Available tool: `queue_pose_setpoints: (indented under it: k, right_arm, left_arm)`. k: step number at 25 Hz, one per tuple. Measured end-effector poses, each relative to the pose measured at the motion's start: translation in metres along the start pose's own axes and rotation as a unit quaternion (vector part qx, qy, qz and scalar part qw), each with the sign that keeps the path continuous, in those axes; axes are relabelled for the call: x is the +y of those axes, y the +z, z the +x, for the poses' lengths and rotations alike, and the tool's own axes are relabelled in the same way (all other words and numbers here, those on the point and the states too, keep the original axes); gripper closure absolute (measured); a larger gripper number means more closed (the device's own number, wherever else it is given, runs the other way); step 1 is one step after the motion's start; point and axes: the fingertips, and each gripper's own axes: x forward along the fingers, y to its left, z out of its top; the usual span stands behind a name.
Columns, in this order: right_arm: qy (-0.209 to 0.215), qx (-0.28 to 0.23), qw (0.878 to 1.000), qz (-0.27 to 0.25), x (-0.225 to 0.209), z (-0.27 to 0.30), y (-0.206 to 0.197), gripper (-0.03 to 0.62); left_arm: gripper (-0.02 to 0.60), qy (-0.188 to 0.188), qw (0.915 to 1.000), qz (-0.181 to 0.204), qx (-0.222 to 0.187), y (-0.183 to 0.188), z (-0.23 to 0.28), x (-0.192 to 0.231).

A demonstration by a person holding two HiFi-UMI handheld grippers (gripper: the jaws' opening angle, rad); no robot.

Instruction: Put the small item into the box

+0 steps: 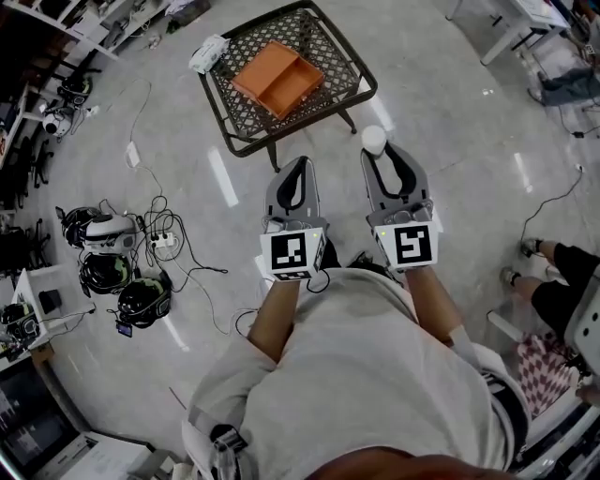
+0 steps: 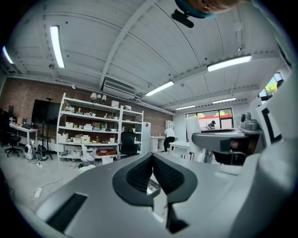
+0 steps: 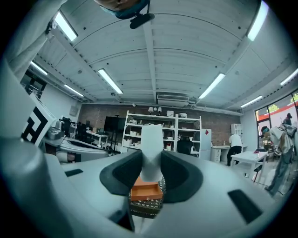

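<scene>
An open orange box (image 1: 277, 78) lies on a dark metal lattice table (image 1: 347, 84) ahead of me. In the right gripper view the orange box (image 3: 146, 191) shows just below the jaws. My right gripper (image 1: 375, 152) is held level, short of the table's near edge, and is shut on a small white item (image 1: 374, 139). That white item (image 3: 151, 148) stands upright between the dark pads (image 3: 125, 171). My left gripper (image 1: 298, 169) hangs beside it at the same height, with its tips (image 2: 152, 156) shut together and nothing between them.
A white packet (image 1: 208, 52) lies on the table's left corner. Headsets (image 1: 117, 272), a power strip and cables lie on the floor to the left. A seated person's legs (image 1: 553, 281) are at the right, and a white table (image 1: 516, 23) stands at the top right.
</scene>
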Motion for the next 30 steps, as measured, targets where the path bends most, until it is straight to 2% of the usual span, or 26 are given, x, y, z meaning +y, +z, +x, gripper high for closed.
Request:
queue_pose_setpoints:
  k: [8,17,22,30]
  right_arm:
    - [-0.001,0.021,1.000,-0.018,0.024,0.065,-0.008,0.473]
    - [-0.022,0.036,0.999,-0.020,0.055,0.127,-0.010,0.473]
    - [-0.028,0.042,0.998,-0.029,0.062,0.144,-0.014,0.473]
    - [-0.029,0.061,0.997,-0.025,0.049,0.170,-0.027,0.473]
  left_arm:
    - [0.572,-0.019,0.9995,-0.025,0.009,-0.010,0.029,0.061]
    - [0.572,-0.066,0.9975,-0.017,0.018,-0.007,0.051,0.124]
    - [0.572,-0.082,0.9959,-0.026,0.029,-0.018,0.057,0.141]
    - [0.572,-0.095,0.9935,-0.047,0.041,-0.026,0.084,0.149]
